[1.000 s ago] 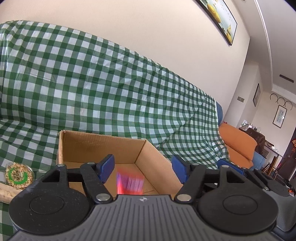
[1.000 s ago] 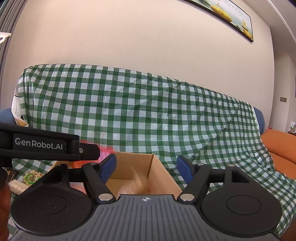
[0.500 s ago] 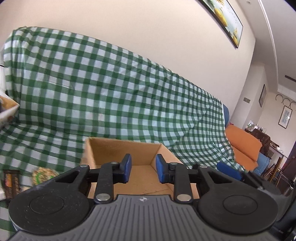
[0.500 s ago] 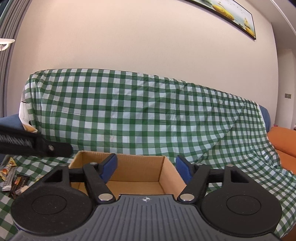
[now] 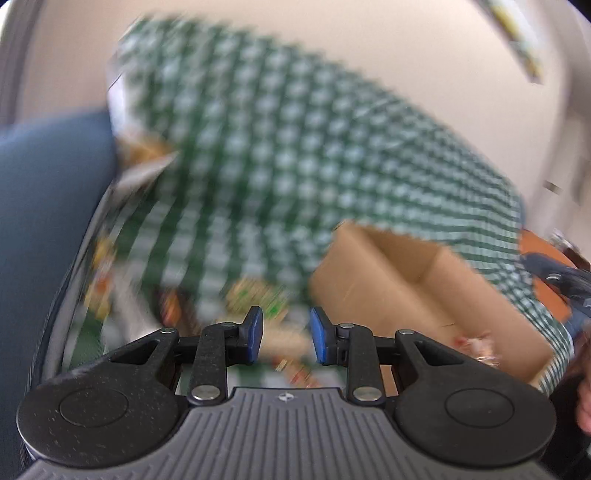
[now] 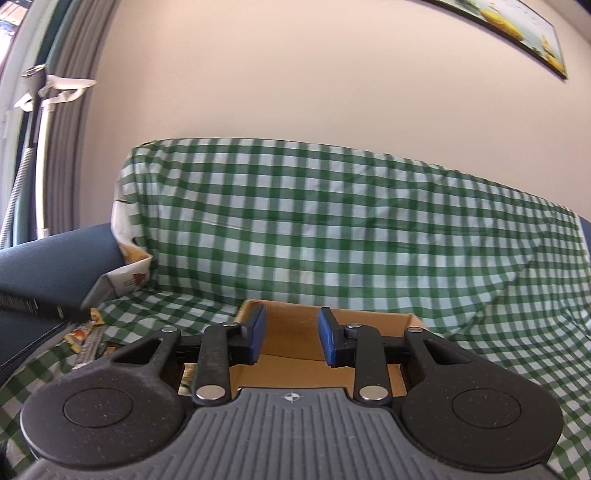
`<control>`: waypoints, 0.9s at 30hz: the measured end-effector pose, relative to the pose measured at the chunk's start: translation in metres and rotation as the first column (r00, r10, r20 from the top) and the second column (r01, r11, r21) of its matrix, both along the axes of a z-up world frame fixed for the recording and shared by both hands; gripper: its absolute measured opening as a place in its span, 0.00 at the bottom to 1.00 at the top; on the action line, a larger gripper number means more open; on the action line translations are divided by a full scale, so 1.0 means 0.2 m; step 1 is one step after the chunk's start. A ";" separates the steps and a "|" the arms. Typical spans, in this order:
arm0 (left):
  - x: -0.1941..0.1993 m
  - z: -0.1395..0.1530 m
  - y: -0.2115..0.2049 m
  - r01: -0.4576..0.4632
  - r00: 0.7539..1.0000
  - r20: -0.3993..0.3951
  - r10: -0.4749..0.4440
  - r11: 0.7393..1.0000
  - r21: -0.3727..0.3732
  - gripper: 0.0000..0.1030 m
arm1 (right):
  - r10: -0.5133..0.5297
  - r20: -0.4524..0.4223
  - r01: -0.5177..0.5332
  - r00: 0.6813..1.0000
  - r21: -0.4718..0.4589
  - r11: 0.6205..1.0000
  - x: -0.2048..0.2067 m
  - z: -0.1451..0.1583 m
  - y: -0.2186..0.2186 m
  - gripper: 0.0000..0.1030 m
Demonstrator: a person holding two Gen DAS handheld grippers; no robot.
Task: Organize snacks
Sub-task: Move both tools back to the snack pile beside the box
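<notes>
The snacks (image 5: 255, 295) lay in a loose group on the green checked cloth (image 5: 295, 155), to the left of the cardboard box (image 5: 424, 295) in the left wrist view. That view was strongly blurred, so the packets showed only as yellow, orange and green patches, and their kinds could not be told. A few more wrappers (image 6: 86, 334) lay on the same cloth (image 6: 332, 229) at the left in the right wrist view, beside the open cardboard box (image 6: 295, 332). One reddish packet (image 5: 476, 345) seemed to lie inside the box, near its front corner.

The left gripper (image 5: 286, 334) pointed down toward the blurred snacks. Its jaws were closing, a narrow gap was between the blue pads (image 5: 255, 332), and nothing was held there.

The right gripper (image 6: 291, 338) pointed level over the box. Its jaws were closing too, with nothing between them.

The cloth covered a sofa with a dark blue armrest (image 6: 55, 258). A framed picture (image 6: 517, 33) hung on the beige wall behind.
</notes>
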State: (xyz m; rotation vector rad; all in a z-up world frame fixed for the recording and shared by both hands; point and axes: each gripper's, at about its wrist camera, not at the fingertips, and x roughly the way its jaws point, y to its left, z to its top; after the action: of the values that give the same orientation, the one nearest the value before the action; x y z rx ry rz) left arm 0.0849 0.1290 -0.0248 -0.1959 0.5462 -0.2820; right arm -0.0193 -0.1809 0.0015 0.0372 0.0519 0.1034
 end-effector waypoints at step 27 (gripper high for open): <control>0.12 -0.10 0.22 -0.260 0.965 -0.065 0.252 0.948 -0.182 0.20 | 0.220 -0.302 -0.260 0.928 -0.098 0.961 0.45 -0.30 0.74 0.33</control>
State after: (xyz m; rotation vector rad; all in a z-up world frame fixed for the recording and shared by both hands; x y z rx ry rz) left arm 0.1090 0.1734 -0.0457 -0.4552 0.5281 -0.0756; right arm 0.0702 -0.0327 -0.0579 -0.0925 0.3565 0.3400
